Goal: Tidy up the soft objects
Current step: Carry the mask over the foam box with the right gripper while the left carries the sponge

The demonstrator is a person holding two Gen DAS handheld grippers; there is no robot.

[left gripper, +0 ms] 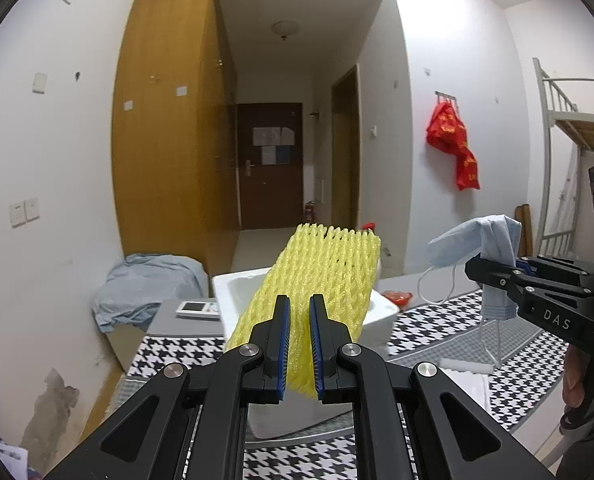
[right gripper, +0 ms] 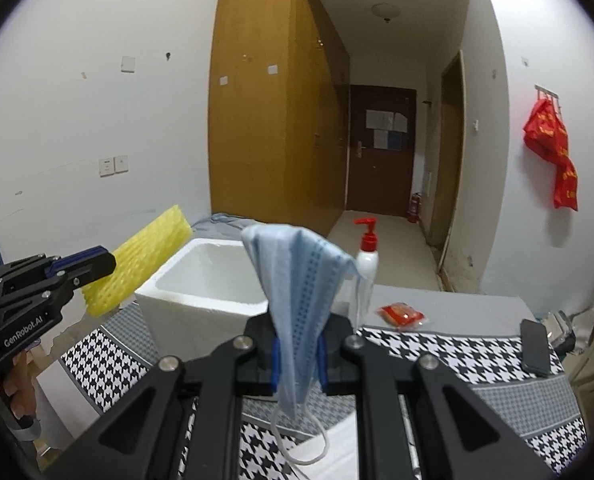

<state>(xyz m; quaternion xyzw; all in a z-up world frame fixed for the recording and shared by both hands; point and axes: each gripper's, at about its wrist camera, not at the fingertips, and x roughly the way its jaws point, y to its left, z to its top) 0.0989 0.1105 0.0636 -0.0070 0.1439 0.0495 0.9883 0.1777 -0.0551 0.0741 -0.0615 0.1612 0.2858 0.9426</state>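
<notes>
Left claw (left gripper: 299, 334) pinches yellow foam net (left gripper: 317, 276); right claw (right gripper: 299, 356), at 3 o'clock, clamps blue mask (right gripper: 297, 280) above white box (right gripper: 201, 276)

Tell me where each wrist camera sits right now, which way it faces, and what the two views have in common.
Left wrist: sits behind the left tool, facing the white foam box and hallway door; its fingers clamp yellow foam netting; the right tool shows at right.
Right wrist: sits behind the right tool, facing the same way; it pinches a blue face mask; the left tool and a hand show at left.
Shared: box, netting, mask, houndstooth cloth, door.
</notes>
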